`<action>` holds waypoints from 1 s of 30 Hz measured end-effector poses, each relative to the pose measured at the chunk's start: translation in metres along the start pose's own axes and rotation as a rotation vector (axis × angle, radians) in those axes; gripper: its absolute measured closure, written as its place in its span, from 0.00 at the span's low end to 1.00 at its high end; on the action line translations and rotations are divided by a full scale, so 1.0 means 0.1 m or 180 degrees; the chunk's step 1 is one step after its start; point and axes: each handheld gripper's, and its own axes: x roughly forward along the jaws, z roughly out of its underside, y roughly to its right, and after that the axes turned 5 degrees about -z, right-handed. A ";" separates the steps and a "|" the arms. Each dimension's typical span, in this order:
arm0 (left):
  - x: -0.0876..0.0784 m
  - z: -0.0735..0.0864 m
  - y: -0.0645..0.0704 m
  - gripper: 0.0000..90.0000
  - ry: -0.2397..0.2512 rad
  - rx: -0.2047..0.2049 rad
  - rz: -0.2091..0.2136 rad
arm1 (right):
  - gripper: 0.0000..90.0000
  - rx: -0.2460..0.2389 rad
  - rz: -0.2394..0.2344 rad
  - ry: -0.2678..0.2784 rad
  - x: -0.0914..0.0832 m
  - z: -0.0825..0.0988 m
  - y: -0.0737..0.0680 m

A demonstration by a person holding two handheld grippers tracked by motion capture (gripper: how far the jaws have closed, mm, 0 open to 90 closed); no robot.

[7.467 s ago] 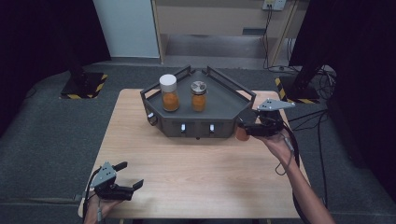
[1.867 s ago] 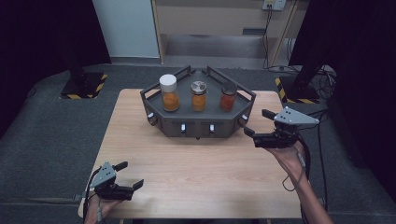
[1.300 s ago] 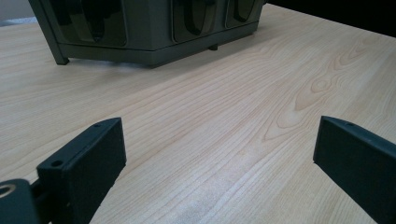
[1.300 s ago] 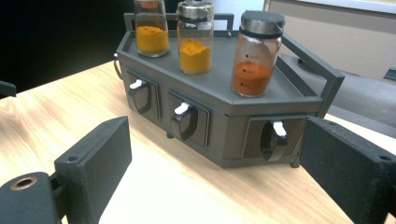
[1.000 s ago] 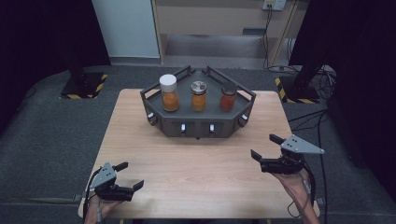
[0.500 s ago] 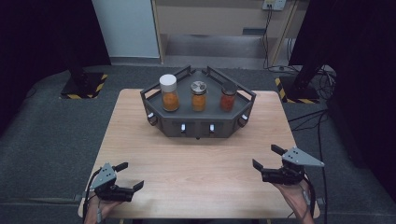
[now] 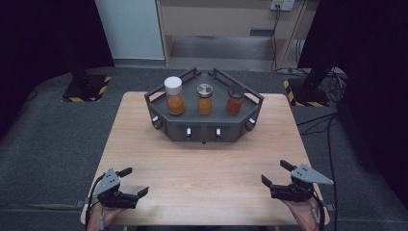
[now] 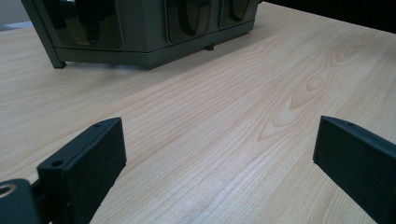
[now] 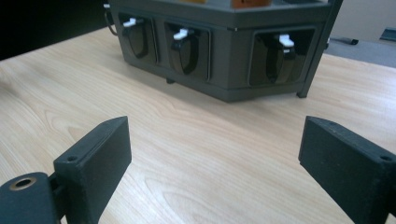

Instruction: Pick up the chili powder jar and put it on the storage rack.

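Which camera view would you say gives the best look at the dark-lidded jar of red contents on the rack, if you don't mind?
The high view: the dark-lidded jar stands whole at the right end of the rack. The right gripper view catches just an orange sliver at its top edge; the left gripper view shows the rack's front panels.

A pale wooden bench (image 7: 207, 168) stood on grey floor. Directly on it, toward twelve o'clock, sat a dark grey angular rack (image 7: 204, 126) on small feet. The rest of the wood, toward six o'clock, carried nothing.
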 end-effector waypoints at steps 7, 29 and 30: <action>-0.01 0.01 -0.02 0.02 0.0025 -0.0036 0.0008 | 0.10 -0.0006 0.0024 0.0010 0.02 0.09 0.01; 0.00 0.03 -0.04 0.02 0.0062 -0.0061 0.0040 | 0.10 -0.0053 -0.0030 -0.0044 0.08 0.17 0.05; 0.00 0.03 -0.04 0.02 0.0063 -0.0064 0.0041 | 0.10 -0.0047 -0.0028 -0.0042 0.08 0.17 0.05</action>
